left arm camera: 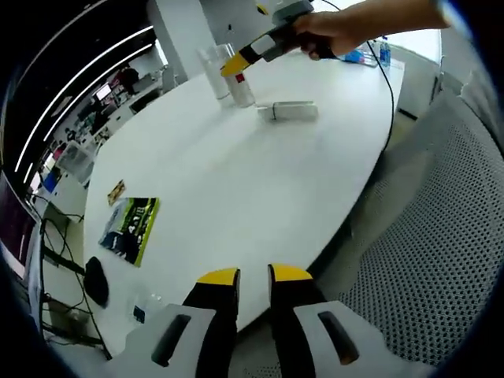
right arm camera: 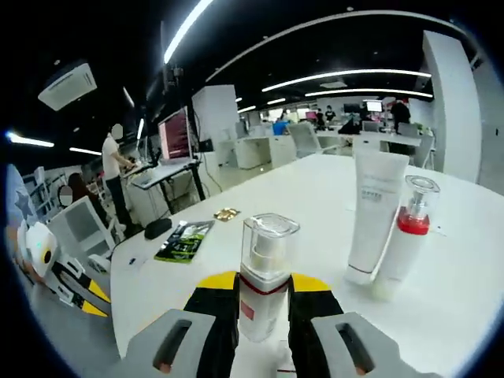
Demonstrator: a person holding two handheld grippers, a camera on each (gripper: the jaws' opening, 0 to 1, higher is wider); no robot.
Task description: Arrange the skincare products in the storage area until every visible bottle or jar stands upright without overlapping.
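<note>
In the right gripper view, the right gripper (right arm camera: pixel 264 295) pinches a clear-capped pump bottle (right arm camera: pixel 264 272) upright between its jaws, just above the white table (right arm camera: pixel 315 189). To its right stand a white tube (right arm camera: pixel 374 213) and, touching it, a red-collared pump bottle (right arm camera: pixel 405 236). In the left gripper view, the left gripper (left arm camera: pixel 253 277) hangs at the near table edge, jaws slightly parted and holding nothing. A green booklet (left arm camera: pixel 131 228) lies far left; a white tube (left arm camera: pixel 287 111) lies flat at the far side.

right gripper (right arm camera: pixel 264 285) clamping upright pump bottle (right arm camera: pixel 264 276), white table (right arm camera: pixel 472 260)
</note>
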